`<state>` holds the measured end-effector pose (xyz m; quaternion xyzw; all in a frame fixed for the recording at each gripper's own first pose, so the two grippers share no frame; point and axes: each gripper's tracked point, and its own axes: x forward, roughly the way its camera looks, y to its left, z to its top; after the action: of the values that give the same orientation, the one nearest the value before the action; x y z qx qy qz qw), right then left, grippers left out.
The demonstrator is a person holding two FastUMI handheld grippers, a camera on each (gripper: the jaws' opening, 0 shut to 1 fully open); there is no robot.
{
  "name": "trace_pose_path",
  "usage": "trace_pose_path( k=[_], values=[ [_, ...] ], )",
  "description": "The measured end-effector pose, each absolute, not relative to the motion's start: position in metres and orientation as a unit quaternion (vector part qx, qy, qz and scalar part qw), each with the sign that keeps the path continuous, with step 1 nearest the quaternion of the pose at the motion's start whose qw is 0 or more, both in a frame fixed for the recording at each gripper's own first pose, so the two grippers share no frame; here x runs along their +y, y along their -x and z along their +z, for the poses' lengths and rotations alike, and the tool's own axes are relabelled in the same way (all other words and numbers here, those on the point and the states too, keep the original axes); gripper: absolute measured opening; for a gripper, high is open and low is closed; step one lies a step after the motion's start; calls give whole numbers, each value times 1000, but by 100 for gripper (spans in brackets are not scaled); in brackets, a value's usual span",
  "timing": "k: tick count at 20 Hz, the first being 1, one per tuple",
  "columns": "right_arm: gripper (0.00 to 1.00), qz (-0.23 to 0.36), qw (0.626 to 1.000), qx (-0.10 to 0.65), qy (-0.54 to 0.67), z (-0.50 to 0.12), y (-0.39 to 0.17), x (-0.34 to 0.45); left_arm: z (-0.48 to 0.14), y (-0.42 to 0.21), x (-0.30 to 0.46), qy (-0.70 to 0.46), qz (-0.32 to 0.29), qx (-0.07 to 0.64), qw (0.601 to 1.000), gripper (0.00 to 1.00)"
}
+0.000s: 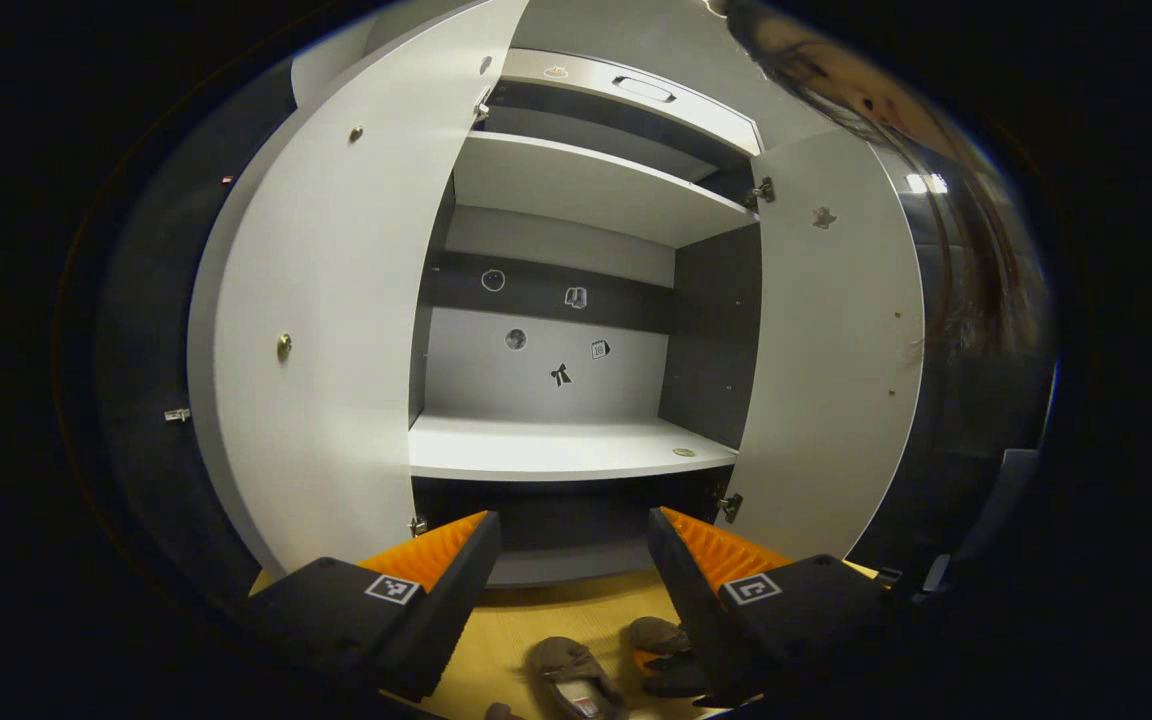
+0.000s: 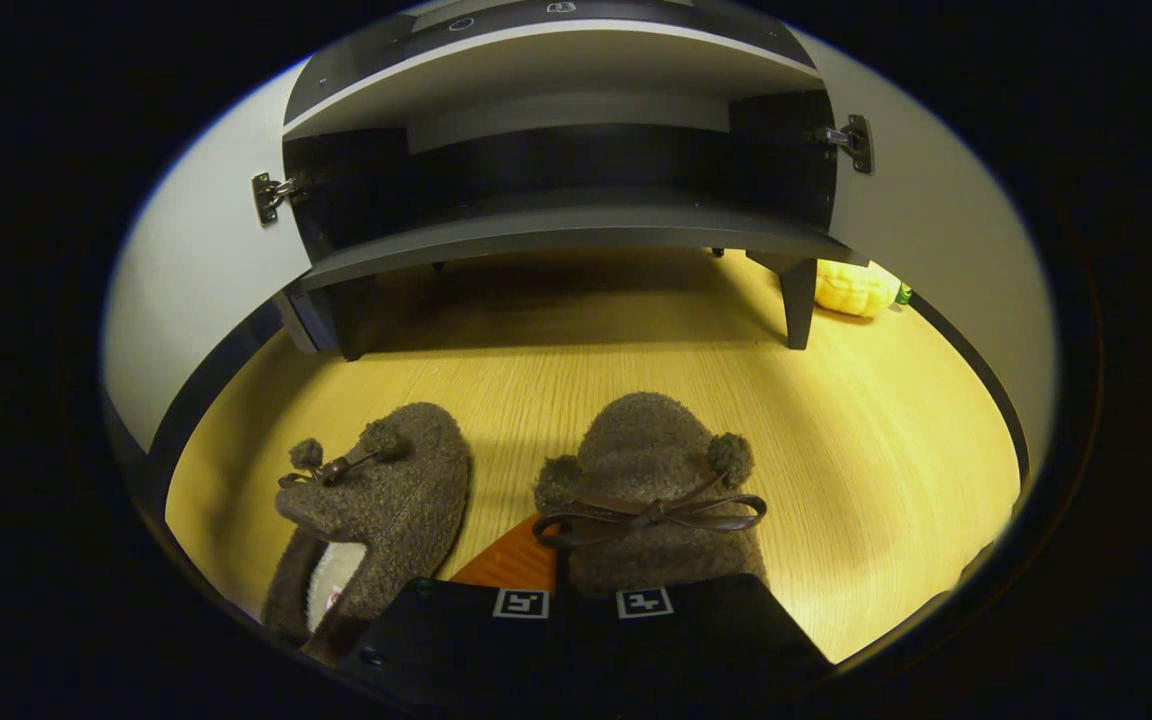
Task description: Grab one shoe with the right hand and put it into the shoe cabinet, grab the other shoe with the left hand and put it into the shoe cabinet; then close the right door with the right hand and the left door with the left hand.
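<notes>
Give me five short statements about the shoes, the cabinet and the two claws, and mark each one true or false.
1. Both doors of the shoe cabinet stand open. True.
2. Both shoes lie on the middle shelf. False: that shelf holds no shoe; the left shoe and the right shoe lie on the wooden floor in front of the cabinet.
3. The left claw is open, with nothing between its fingers. True.
4. The right claw is lifting the left shoe. False: it is down at the right shoe's opening, and both shoes rest on the floor.
5. Each shoe has a bow with pompoms. True.
</notes>
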<state>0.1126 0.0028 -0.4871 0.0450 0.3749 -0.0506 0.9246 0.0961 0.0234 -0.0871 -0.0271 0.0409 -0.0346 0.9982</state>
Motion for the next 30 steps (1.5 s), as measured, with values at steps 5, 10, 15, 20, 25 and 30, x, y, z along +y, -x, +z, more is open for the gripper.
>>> trace_pose_path(
  k=[5,10,15,20,25,30],
  values=[
    [10,-25,937,342,-63,-420,-114,6,-84,-96,18,27,-35,42,998,94],
    [10,5,971,233,-50,-274,-139,1,-73,-100,9,32,-40,32,998,94],
    [10,23,990,142,-9,-165,-168,-3,-54,-99,-3,20,-45,11,999,94],
    [10,29,995,92,7,-95,-217,-3,-37,-92,-17,13,-52,-13,998,94],
    [9,1,998,66,-15,-45,-291,-26,-25,-92,-17,13,-34,-26,999,94],
    [9,-21,997,69,16,-36,-368,-53,-20,-95,-10,5,-9,-29,1000,94]
  ],
)
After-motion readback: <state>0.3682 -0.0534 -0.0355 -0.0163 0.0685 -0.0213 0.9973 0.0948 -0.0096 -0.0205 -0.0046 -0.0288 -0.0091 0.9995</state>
